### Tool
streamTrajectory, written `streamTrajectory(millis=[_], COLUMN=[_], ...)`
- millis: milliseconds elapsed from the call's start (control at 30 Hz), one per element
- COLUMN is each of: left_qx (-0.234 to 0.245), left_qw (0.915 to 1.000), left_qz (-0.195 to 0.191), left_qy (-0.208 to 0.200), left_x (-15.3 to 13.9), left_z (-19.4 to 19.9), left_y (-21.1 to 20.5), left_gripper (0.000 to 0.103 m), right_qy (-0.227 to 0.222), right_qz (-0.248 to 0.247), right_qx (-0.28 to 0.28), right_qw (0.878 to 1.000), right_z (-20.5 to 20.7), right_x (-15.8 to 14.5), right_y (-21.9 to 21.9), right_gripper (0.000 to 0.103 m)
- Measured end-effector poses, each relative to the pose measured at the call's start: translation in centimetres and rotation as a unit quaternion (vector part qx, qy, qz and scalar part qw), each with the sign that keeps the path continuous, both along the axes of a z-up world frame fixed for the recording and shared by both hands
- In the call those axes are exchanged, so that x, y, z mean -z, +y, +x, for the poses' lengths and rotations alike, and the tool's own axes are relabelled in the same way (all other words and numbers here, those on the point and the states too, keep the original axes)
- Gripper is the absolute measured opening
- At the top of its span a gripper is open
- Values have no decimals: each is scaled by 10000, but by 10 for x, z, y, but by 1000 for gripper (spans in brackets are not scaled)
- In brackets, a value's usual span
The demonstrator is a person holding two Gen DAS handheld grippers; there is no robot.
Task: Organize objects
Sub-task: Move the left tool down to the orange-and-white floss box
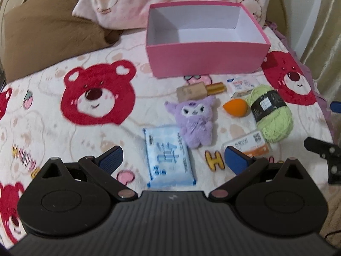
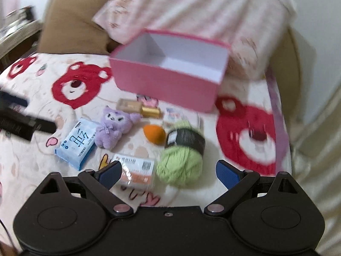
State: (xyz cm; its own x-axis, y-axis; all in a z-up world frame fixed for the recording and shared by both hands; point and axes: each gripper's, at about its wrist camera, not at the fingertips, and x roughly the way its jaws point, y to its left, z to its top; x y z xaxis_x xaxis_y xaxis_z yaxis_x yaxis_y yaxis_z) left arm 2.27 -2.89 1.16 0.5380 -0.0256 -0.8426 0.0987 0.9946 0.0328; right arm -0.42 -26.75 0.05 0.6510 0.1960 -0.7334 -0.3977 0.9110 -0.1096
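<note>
An open, empty pink box (image 1: pixel 204 60) (image 2: pixel 162 83) stands on the bed. In front of it lie a purple plush (image 1: pixel 197 120) (image 2: pixel 113 125), a blue tissue pack (image 1: pixel 169 157) (image 2: pixel 77 143), green yarn (image 1: pixel 271 113) (image 2: pixel 183 157), an orange sponge (image 1: pixel 235 107) (image 2: pixel 154 134), a gold-capped bottle (image 1: pixel 200 90) (image 2: pixel 138 107), a white-orange packet (image 1: pixel 247 146) (image 2: pixel 136 170) and a small white box (image 1: pixel 242 85) (image 2: pixel 173 115). My left gripper (image 1: pixel 173 160) is open above the tissue pack. My right gripper (image 2: pixel 170 172) is open over the packet and yarn.
The bed has a cream blanket with red bears (image 1: pixel 98 93). A brown pillow (image 1: pixel 49 34) and a pink pillow (image 1: pixel 119 0) lie behind the box. The bed's right edge (image 2: pixel 285 128) drops to a curtain. The right gripper shows at the left view's right edge (image 1: pixel 326 153).
</note>
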Motion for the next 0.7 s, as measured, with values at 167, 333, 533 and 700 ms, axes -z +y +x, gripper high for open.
streamTrajectory(millis=[167,333,533,700], left_qx=[282,499,571,538], left_qw=[9986,9952,9892,9836], left_qz=[-455,-789,-1181,-1502], left_qy=[9,295,652,838], left_x=[21,54,92,118], left_z=[26,39,40,43], left_y=[-12,-29,-39,-43], left_gripper=[103,101,98,87], right_qy=[-93,534,992,1157], right_qz=[65,527,829,1052], right_qx=[-421,-592,-663,-615], right_qw=[9990,9954,9894,9858], right_z=[0,7,9,15], right_x=[26,59,87,104], right_y=[0,5,14,20], right_gripper=[97,97,97,93])
